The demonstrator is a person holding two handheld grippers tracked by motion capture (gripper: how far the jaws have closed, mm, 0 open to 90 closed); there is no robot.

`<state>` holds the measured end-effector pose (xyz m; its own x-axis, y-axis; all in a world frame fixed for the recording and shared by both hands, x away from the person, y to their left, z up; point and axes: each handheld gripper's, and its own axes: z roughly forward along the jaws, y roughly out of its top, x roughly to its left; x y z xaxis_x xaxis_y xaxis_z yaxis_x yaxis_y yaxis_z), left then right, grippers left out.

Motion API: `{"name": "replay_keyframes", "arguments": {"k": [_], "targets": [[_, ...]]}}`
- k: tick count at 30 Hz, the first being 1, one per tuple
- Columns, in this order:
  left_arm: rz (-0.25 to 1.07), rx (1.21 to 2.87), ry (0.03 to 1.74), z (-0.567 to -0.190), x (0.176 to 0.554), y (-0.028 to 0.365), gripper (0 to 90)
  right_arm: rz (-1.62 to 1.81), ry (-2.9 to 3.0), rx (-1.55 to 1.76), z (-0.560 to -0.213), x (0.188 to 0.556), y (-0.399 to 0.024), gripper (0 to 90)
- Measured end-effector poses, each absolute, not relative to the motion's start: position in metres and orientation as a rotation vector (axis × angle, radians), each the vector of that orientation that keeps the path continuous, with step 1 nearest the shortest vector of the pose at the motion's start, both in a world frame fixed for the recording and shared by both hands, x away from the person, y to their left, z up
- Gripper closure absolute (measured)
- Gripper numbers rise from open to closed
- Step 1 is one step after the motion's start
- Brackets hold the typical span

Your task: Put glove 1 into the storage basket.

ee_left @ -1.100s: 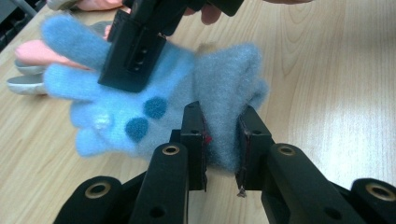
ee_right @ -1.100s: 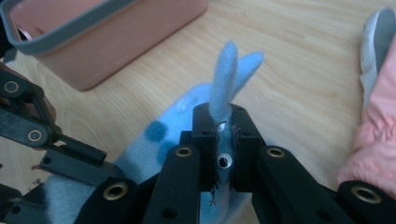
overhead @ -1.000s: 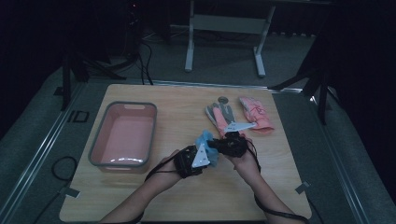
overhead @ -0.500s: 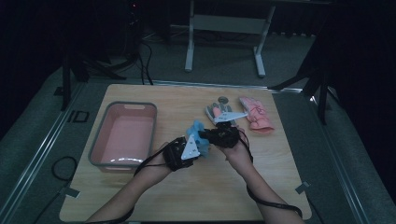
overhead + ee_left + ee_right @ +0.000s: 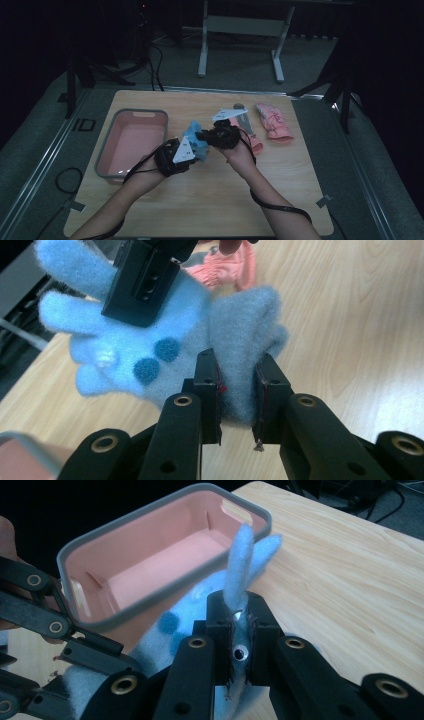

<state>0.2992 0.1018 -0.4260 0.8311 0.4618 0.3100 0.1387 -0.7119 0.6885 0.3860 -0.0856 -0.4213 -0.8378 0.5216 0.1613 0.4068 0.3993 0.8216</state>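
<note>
Fleece, high view: a fluffy light-blue glove [image 5: 196,141] hangs between my two grippers above the pale wood-grain surface [image 5: 210,200], just right of the pink tray [image 5: 131,145].
High view, left gripper [image 5: 186,155]: black, with a grey three-cornered plate on top, held in my left hand [image 5: 150,170] near the tray's right wall.
High view, right gripper [image 5: 206,135]: black, meeting the glove from the right; my right hand [image 5: 239,150] is behind it.
High view, beyond: two pink gloves [image 5: 273,121] lie flat near the far right of the surface, one partly hidden by my right gripper; a small round grey item there is too small to identify.
Left gripper view: my jaws are pinched on a thick fold of the glove's cuff end. Here I see the napped pile, two dark-blue round spots [image 5: 156,359] and stubby rounded fingers spreading left; the other gripper's black jaw presses on the palm.
Right gripper view: my jaws are clamped tight on one thin glove finger, which stands up between them. The tray shows as a rounded rectangle, smooth pink inside with a grey rim [image 5: 165,595]; my left gripper's linkage bars sit at the left edge.
</note>
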Motion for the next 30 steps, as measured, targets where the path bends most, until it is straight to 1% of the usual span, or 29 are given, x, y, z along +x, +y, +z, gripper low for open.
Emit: {"name": "replay_keyframes", "arguments": {"k": [8, 20, 30], "targets": [[0.662, 2.342, 0.476, -0.415, 0.298, 0.126, 76.9, 1.457, 2.536, 0.803, -0.413, 0.393, -0.056, 83.5], [0.695, 2.356, 0.54, -0.406, 0.293, 0.166, 76.9, 1.464, 2.572, 0.737, -0.401, 0.398, -0.007, 83.4], [0.72, 2.381, 0.61, -0.408, 0.288, 0.202, 76.8, 1.474, 2.619, 0.683, -0.404, 0.401, 0.04, 83.4]]}}
